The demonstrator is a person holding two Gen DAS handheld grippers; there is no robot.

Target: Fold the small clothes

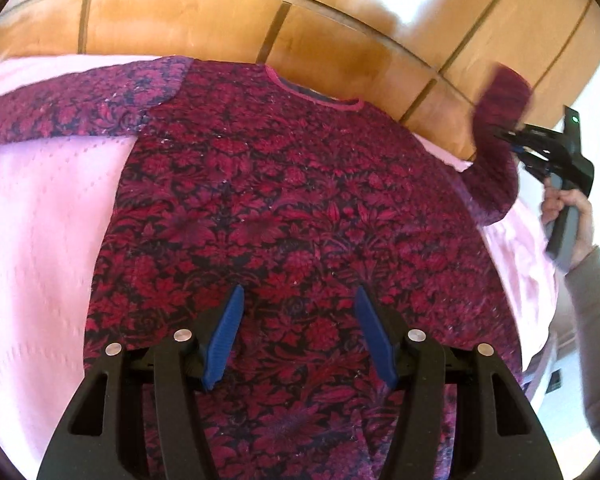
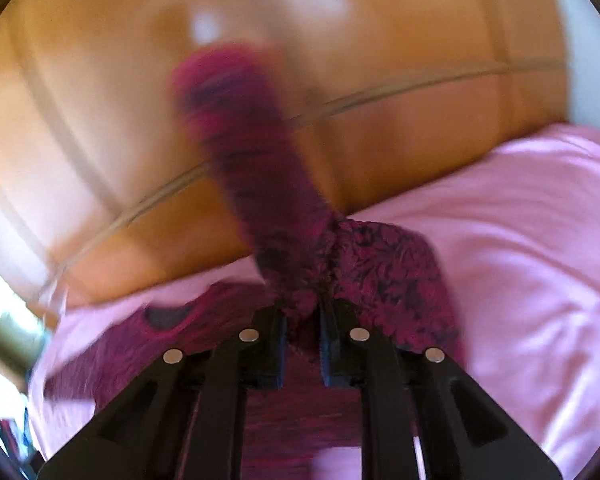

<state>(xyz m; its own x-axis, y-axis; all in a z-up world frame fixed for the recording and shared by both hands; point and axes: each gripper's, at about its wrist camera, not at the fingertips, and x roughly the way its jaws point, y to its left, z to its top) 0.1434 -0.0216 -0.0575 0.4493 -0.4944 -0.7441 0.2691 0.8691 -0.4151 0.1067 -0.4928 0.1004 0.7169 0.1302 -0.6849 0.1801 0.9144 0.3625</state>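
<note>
Gripping quilted floral sleeve (image 2: pixel 268 200): right claw (image 2: pixel 303 332)

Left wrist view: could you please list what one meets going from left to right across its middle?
Pink bedspread → flat sleeve → top's body → raised sleeve → right hand-held gripper → the person's hand.

one top (image 1: pixel 292 208), two claws (image 1: pixel 298 328), one bedspread (image 1: pixel 40 220)

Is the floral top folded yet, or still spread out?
Mostly spread: the floral top lies flat on the pink sheet. Only one sleeve is lifted, pinched in the right gripper.
</note>
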